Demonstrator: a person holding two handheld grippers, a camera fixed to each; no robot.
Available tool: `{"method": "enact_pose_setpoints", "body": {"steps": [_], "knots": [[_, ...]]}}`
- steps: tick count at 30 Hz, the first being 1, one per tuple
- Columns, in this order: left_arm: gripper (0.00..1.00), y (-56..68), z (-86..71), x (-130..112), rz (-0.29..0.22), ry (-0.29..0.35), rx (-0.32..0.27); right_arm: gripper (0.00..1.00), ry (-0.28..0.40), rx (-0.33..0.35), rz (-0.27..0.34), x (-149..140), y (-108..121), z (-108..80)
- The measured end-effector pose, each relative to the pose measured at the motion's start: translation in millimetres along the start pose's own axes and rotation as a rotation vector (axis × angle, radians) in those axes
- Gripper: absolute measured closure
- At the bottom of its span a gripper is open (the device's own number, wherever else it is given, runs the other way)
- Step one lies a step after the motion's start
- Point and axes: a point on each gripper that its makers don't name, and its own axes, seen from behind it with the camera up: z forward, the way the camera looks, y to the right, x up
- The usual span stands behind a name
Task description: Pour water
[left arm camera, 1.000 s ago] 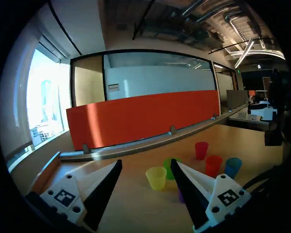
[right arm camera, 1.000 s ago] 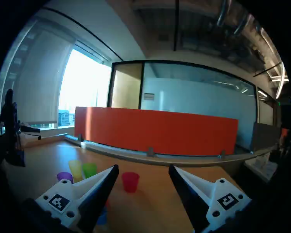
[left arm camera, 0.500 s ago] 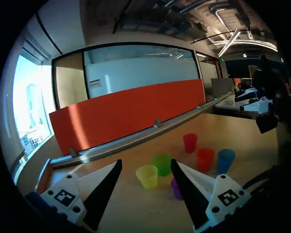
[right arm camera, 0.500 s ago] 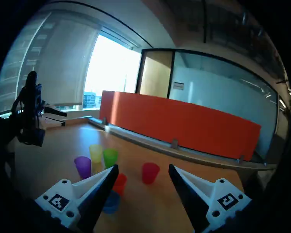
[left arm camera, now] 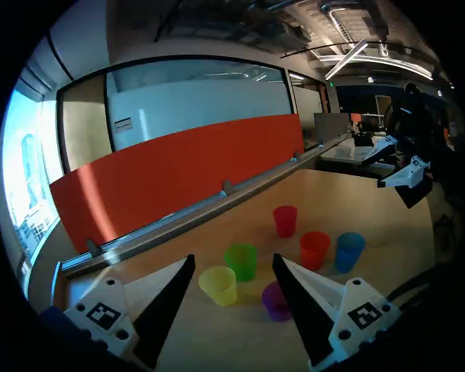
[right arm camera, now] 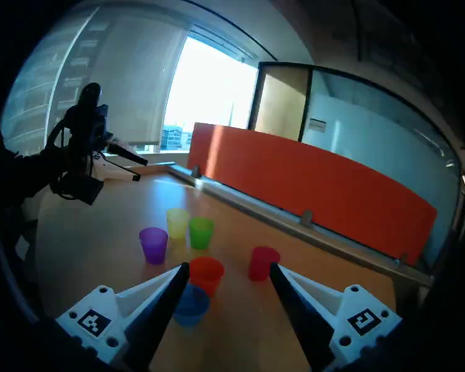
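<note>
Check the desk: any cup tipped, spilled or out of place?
Nothing stands out. The yellow cup, green cup, purple cup, red cup, orange cup and blue cup stand upright on the desk; no puddle visible.

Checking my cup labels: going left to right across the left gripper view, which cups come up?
yellow cup → green cup → red cup → orange cup → blue cup

No wording can be read. A small white sign (left arm camera: 123, 123) on the glass wall (left arm camera: 195, 93), upper left, is too blurred. The left hand-held gripper (left arm camera: 233, 257) carries square markers (left arm camera: 103, 315) with patterns, not letters.
</note>
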Motion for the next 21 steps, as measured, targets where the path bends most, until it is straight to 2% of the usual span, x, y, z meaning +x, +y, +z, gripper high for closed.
{"method": "enact_pose_setpoints", "body": {"steps": [5, 11, 21], "knots": [[0.07, 5.3, 12.4, 0, 0.016, -0.022, -0.043, 0.0, -0.009, 0.019, -0.006, -4, -6, 5.7], [0.07, 12.1, 26.8, -9, 0.067, -0.063, -0.085, 0.0, -0.012, 0.045, 0.015, -11, -14, 11.5], [0.07, 13.5, 58.3, -18, 0.083, -0.115, -0.123, 0.0, -0.047, 0.086, 0.052, -39, -30, 24.5]]}}
